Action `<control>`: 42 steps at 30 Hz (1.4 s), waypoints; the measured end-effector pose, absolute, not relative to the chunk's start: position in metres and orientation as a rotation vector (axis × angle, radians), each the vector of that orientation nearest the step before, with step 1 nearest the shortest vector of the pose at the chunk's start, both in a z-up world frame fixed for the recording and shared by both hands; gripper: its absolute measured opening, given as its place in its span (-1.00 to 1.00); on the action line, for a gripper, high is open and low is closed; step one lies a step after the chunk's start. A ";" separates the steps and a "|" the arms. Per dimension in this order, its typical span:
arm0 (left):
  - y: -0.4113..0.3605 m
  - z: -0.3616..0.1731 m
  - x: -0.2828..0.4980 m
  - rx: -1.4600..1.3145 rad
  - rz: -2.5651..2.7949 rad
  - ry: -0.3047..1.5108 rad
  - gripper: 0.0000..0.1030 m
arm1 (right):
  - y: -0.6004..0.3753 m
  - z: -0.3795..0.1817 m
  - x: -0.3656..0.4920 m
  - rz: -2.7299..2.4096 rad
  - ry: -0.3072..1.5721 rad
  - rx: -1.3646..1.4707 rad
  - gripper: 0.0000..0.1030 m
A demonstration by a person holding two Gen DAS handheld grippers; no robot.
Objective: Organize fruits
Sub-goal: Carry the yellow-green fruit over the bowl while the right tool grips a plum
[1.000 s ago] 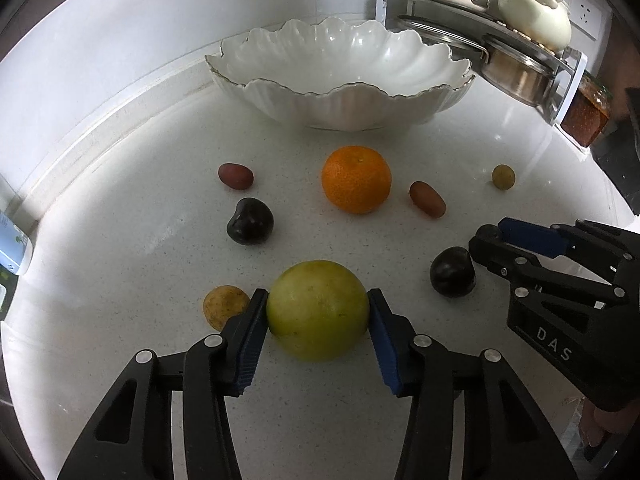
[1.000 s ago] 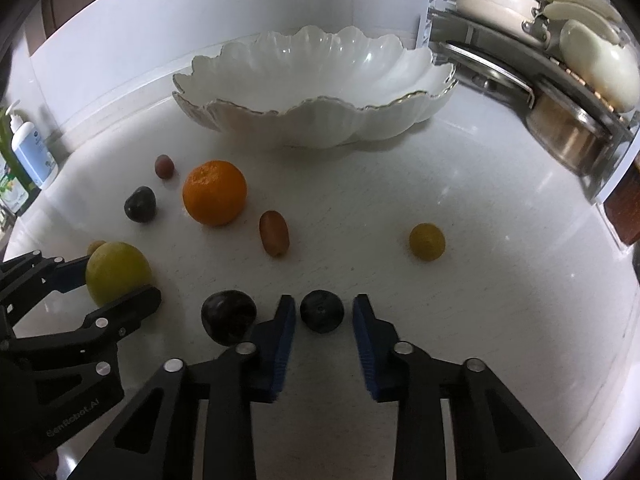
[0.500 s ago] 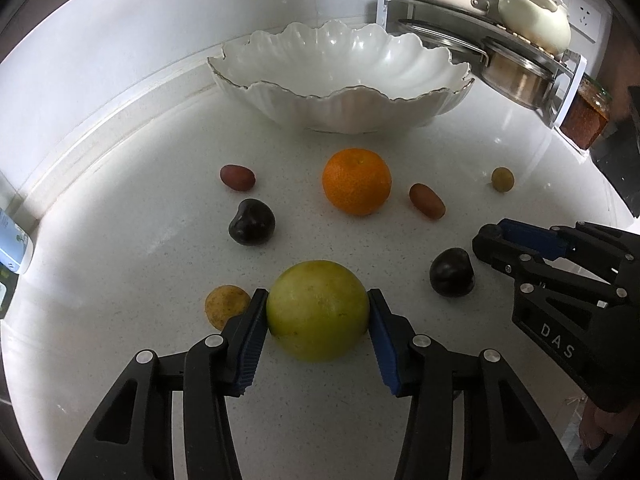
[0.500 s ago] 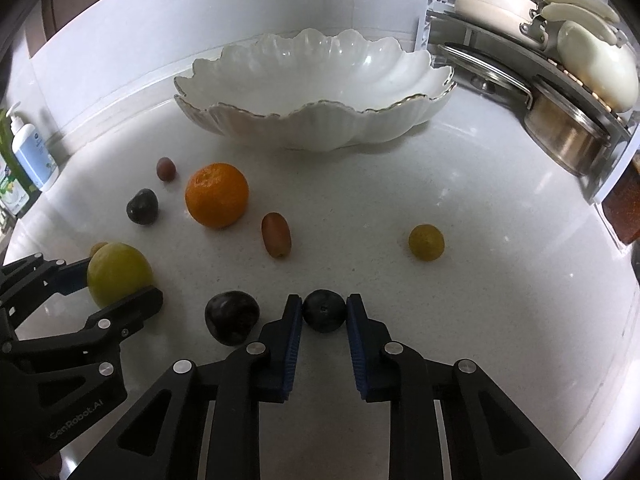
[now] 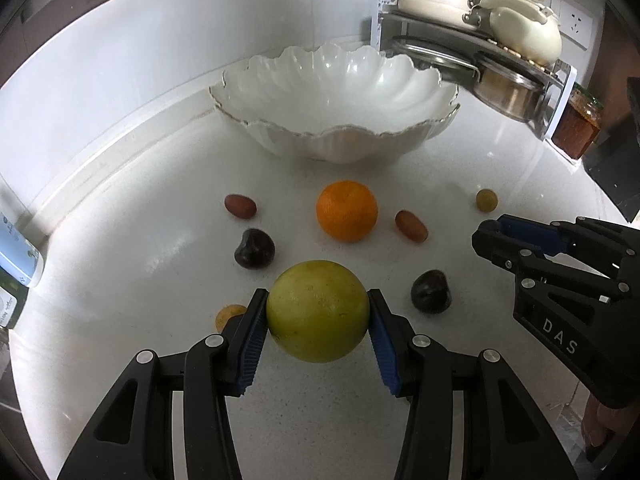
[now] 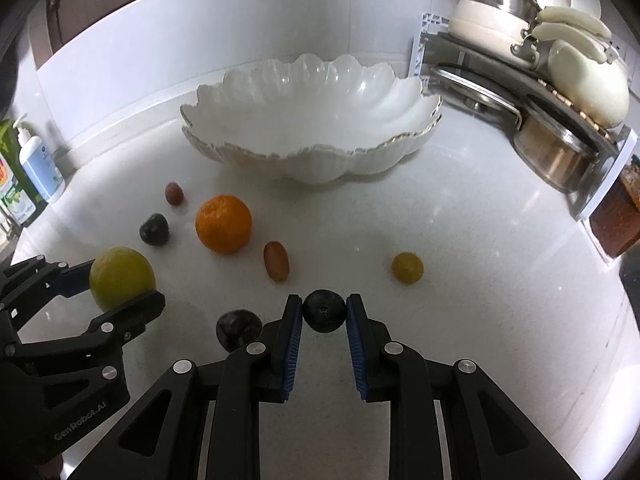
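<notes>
Low centre of the left wrist view, our left gripper [image 5: 318, 322] clamps the yellow-green fruit [image 5: 317, 311], jaws part open. Low centre of the right wrist view, our right gripper [image 6: 323, 318] pinches a small dark fruit [image 6: 324, 311], jaws nearly closed. Beyond lie the orange [image 6: 223, 223] and, upper centre, the white scalloped bowl [image 6: 316, 160].

orange mandarin [image 5: 347, 211], white gold-edged bowl [image 5: 332, 92]

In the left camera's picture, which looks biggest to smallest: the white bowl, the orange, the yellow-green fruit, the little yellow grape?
1. White bowl.
2. Yellow-green fruit, though it sits nearest the camera, which flatters it.
3. Orange.
4. Yellow grape.
</notes>
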State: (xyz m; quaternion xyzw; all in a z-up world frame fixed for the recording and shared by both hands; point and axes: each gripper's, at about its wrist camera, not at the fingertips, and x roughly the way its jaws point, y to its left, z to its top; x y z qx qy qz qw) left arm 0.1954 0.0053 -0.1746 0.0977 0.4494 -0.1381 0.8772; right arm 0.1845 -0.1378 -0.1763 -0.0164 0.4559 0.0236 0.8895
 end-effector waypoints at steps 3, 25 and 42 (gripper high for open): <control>0.006 -0.165 0.195 0.200 -0.289 0.923 -0.07 | -0.138 -0.167 0.186 0.048 0.931 -0.031 -0.53; 0.006 -0.097 0.220 0.214 -0.302 0.806 -0.07 | -0.135 -0.104 0.205 0.043 0.786 -0.044 -0.53; 0.000 -0.086 0.270 0.222 -0.322 0.790 -0.07 | -0.146 -0.087 0.240 -0.002 0.740 -0.040 -0.53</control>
